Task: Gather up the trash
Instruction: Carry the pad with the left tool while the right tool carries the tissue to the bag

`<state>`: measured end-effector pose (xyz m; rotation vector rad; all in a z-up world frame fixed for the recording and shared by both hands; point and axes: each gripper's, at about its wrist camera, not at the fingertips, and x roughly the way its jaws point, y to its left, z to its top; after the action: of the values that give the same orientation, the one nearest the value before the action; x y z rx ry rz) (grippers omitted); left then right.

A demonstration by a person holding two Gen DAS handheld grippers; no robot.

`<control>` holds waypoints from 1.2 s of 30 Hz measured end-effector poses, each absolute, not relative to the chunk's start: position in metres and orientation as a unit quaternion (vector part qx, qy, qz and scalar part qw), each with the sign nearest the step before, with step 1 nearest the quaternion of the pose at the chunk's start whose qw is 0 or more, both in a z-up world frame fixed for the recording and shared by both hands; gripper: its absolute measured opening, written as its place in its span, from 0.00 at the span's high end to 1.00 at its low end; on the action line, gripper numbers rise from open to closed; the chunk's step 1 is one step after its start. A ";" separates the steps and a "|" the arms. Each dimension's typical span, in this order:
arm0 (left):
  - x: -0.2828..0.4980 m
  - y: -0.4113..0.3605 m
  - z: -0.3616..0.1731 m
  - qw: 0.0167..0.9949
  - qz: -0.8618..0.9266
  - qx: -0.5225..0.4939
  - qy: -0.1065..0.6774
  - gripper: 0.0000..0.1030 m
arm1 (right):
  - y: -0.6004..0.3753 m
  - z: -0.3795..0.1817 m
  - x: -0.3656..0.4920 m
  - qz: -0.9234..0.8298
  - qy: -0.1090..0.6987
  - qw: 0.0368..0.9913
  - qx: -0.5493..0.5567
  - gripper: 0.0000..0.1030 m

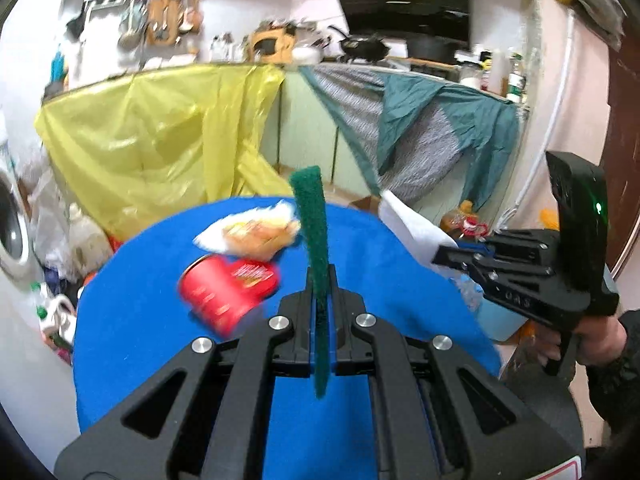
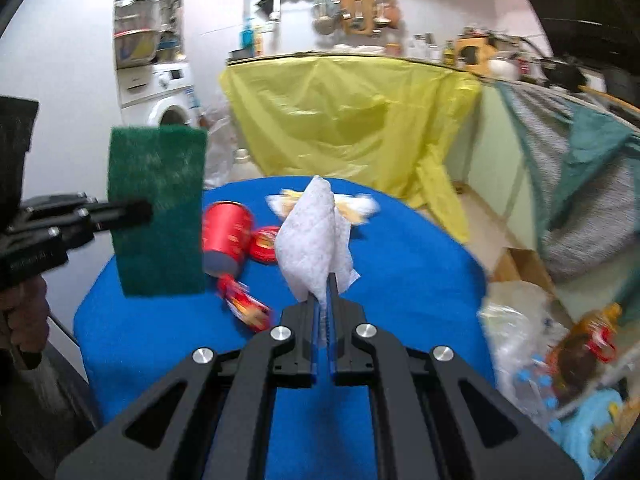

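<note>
My left gripper (image 1: 320,276) is shut on a green scouring pad (image 1: 314,232), seen edge-on and held above the round blue table (image 1: 160,352). The right wrist view shows that pad (image 2: 158,208) flat, with the left gripper (image 2: 146,210) at the left. My right gripper (image 2: 323,280) is shut on a crumpled white tissue (image 2: 314,236), lifted off the table; the same tissue (image 1: 412,228) sticks out of the right gripper (image 1: 436,258) in the left wrist view. On the table lie a red paper cup (image 1: 224,292) on its side, a white-and-orange wrapper (image 1: 256,232) and a small red wrapper (image 2: 246,306).
A yellow plastic sheet (image 1: 152,140) and grey-green cloths (image 1: 420,128) hang over the kitchen counter behind. Bags and bottles crowd the floor at the left (image 1: 60,248). More clutter and a light blue bin (image 2: 584,432) lie right of the table. A hand (image 1: 596,340) holds the right gripper.
</note>
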<state>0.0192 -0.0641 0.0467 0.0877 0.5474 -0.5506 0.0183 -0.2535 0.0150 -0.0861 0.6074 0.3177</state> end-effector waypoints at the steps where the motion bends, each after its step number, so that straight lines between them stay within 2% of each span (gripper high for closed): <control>1: 0.012 -0.082 0.053 0.924 -0.276 0.050 0.258 0.96 | -0.267 0.019 0.009 0.144 0.297 0.943 -0.042 0.97; 10: -0.033 -0.202 0.069 0.903 -0.352 0.082 0.232 0.96 | -0.379 0.042 -0.074 0.044 0.287 0.957 -0.025 0.97; 18: -0.074 -0.320 0.068 0.856 -0.457 0.100 0.220 0.96 | -0.489 0.029 -0.159 -0.058 0.291 0.955 0.005 0.97; 24: -0.117 -0.416 0.040 0.811 -0.527 0.117 0.227 0.96 | -0.554 -0.006 -0.225 -0.132 0.304 0.943 0.027 0.97; 30: -0.166 -0.497 -0.015 0.765 -0.576 0.154 0.243 0.96 | -0.593 -0.048 -0.273 -0.181 0.321 0.928 0.048 0.97; 36: -0.194 -0.532 -0.070 0.731 -0.598 0.166 0.284 0.96 | -0.623 -0.104 -0.312 -0.209 0.344 0.911 0.084 0.97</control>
<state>-0.1936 -0.5321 -0.0704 0.3648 0.6253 -1.3161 -0.3124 -0.6227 -0.1038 0.1722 0.7098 -0.4316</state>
